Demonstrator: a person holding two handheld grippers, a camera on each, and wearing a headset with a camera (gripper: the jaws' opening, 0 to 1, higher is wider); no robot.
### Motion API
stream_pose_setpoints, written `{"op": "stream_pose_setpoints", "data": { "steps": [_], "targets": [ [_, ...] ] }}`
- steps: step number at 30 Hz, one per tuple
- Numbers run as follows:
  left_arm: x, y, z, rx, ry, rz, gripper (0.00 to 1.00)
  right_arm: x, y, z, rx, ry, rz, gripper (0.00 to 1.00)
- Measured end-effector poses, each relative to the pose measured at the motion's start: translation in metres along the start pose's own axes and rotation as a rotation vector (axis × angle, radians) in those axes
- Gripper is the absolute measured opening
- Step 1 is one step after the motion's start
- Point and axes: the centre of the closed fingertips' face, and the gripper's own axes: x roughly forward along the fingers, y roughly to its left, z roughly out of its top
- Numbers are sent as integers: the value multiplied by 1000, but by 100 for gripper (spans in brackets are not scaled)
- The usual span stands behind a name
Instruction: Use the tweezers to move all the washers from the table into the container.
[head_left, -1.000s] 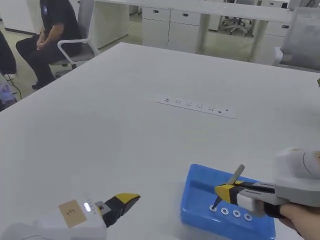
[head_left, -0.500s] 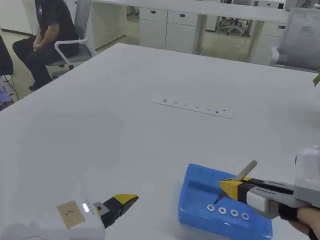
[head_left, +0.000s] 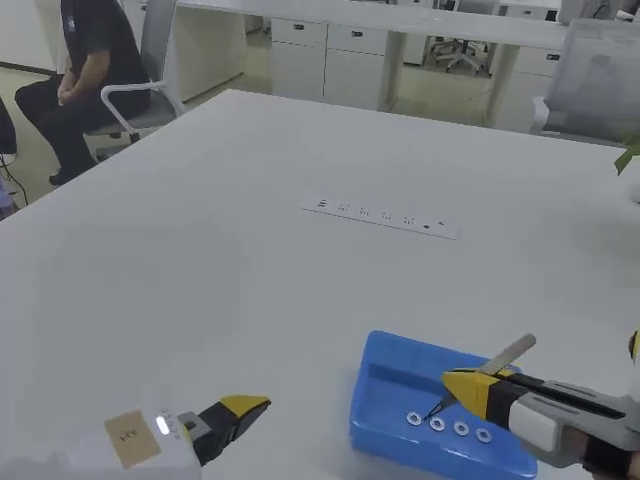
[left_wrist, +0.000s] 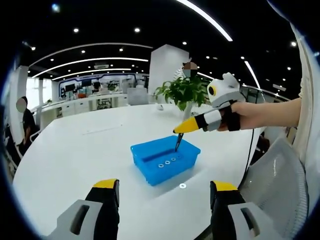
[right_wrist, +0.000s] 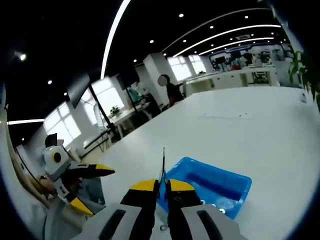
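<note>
**Clear the Tweezers, Then Pick the Loose Washer**

Procedure (judged): The right gripper (head_left: 452, 382) is clamped on the tweezers (head_left: 510, 350). Their tip hangs inside the container (head_left: 400, 450), just over the row of washers (head_left: 437, 424). Lift the tip straight up past the wall before moving sideways, so the container is not dragged. Approach the loose washer (left_wrist: 182, 186) at a low angle and pinch its rim. It is thin and flat, and will likely slip.

Inventory:
- Table (head_left: 250, 230): one.
- Container: one, near right.
- Grippers: two. The left gripper (head_left: 250, 407) sits near left, jaws wide apart and empty.
- Tweezers: one.
- Washers: five. Four are in the container; one lies on the table just beside it, toward the left gripper.
</note>
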Motion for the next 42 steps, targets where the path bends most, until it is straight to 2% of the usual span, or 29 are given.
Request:
{"op": "stream_pose_setpoints", "data": {
  "steps": [6,10,14,19,32,42],
  "targets": [
    [0,-1,0,2,4,-3,74,-1,13,-17,-26,27,40,4],
    [0,0,-1,1,6,-1,74,1,16,-27,-27,40,42,4],
    [0,-1,-2,4,9,-4,74,3,12,-41,-38,77,35,4],
    [0,-1,-2,6,10,-2,74,6,9,-50,-32,95,30,4],
    [1,1,-4,5,10,0,73,12,7,-67,-45,152,31,4],
    [1,1,-4,6,11,1,73,18,7,-79,-114,204,31,4]
  ]
}}
